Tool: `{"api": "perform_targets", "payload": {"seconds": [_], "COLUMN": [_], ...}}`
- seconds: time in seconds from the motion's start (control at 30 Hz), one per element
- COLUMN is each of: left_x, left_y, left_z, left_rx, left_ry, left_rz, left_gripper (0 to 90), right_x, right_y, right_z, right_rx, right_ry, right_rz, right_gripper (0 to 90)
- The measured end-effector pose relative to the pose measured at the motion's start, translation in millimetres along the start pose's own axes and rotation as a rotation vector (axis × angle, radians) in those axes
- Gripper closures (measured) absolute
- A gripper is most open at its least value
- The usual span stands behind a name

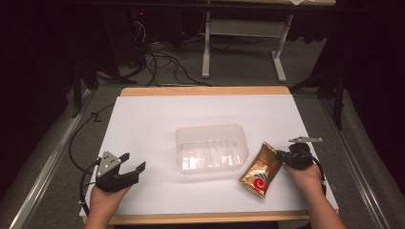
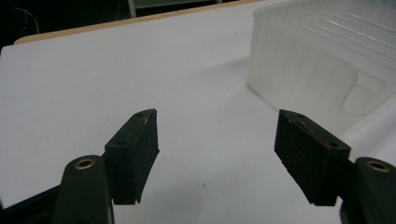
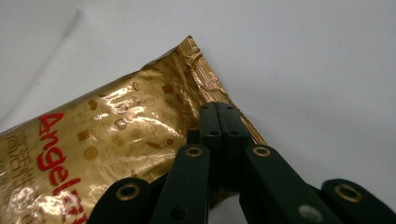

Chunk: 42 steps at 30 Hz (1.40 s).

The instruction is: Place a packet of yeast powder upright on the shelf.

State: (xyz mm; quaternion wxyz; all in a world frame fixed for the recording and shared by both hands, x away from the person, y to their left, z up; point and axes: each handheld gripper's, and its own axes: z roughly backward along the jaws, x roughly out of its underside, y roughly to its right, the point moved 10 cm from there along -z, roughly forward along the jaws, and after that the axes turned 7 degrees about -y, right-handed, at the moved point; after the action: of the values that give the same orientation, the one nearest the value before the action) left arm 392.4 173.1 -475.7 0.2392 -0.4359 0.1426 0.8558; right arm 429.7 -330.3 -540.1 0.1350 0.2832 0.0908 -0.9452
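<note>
— Desk (image 1: 157, 119): white top, wood edge at near and far sides. Clear plastic tub (image 1: 211, 148) at centre, upright, open side up, ribbed floor, nothing seen inside.

— Left side?

— Left gripper (image 1: 133, 162) low at near-left corner of desk, held in left hand (image 1: 106, 195), grey three-cornered plate on top. Fingers (image 2: 134, 154) spread wide, nothing between them, only bare white surface in the gap. Pointed toward tub; in left gripper view tub (image 2: 299, 65) sits ahead and to the right, apart from the fingers, near wall rounded at the corner.

— Right side?

— Right gripper (image 1: 279, 153) at near-right, held in right hand (image 1: 303, 174). Gold packet (image 1: 261, 171) lying flat on desk just right of tub, near it, touching or not: cannot tell. Long axis slanted, upper end toward gripper, lower end toward near edge. Red and white swirl printed near lower end.

— Fingers on it?

— Yes. In right gripper view right gripper (image 3: 219, 122) closed tight, fingers (image 3: 209, 126) pressed together with no gap seen, clamped on crimped end seal of gold packet (image 3: 107, 135) close to its corner. Red lettering "Angel" along the foil, small bread-like pictures over the gold. Packet resting on desk or lifted off slightly: cannot tell.

— Beyond desk?

— Grey floor, black cables (image 1: 162, 62), pale legs of a second table (image 1: 243, 38) behind.
</note>
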Motion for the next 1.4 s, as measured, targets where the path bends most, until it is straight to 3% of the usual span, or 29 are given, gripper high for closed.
{"api": "perform_targets", "payload": {"seconds": [0.1,0.13,0.17,0.23,0.37,0.63,0.97,1.23,1.4], "left_x": [-0.3,0.6,1.2,1.9,2.8,1.6,0.3,-4.9,-9.6], "left_y": [1.4,1.9,1.9,1.9,0.9,3.4,3.4,3.6,6.5], "left_z": [-0.9,-1.5,-1.7,-1.7,-1.6,-3.1,-3.2,-2.8,-10.8], "left_rx": [0.001,0.0,0.0,0.0,0.002,0.003,0.008,0.008,0.011], "left_ry": [0.0,-0.005,-0.008,-0.008,-0.01,-0.013,-0.007,0.013,0.015], "left_rz": [-0.005,-0.01,-0.011,-0.009,-0.01,-0.016,-0.015,-0.007,-0.011], "left_gripper": [31.0,31.0,31.0,31.1,31.1,31.1,31.1,31.0,30.9], "right_x": [-3.1,-12.7,-15.5,-20.4,-18.3,-1.9,17.9,38.4,46.0], "right_y": [1.7,8.8,11.5,18.1,23.3,8.0,-19.5,-27.2,-25.7], "right_z": [5.5,9.7,9.4,3.8,-10.2,-5.3,6.8,22.3,31.4], "right_rx": [0.019,0.055,0.066,0.082,0.062,-0.024,-0.046,-0.065,-0.06], "right_ry": [0.036,0.084,0.089,0.086,0.043,0.009,-0.02,-0.013,0.001], "right_rz": [0.006,-0.021,-0.029,-0.048,-0.061,-0.012,0.048,0.032,0.018], "right_gripper": [90.0,90.0,90.0,90.0,90.0,90.0,90.0,90.0,90.0]}}
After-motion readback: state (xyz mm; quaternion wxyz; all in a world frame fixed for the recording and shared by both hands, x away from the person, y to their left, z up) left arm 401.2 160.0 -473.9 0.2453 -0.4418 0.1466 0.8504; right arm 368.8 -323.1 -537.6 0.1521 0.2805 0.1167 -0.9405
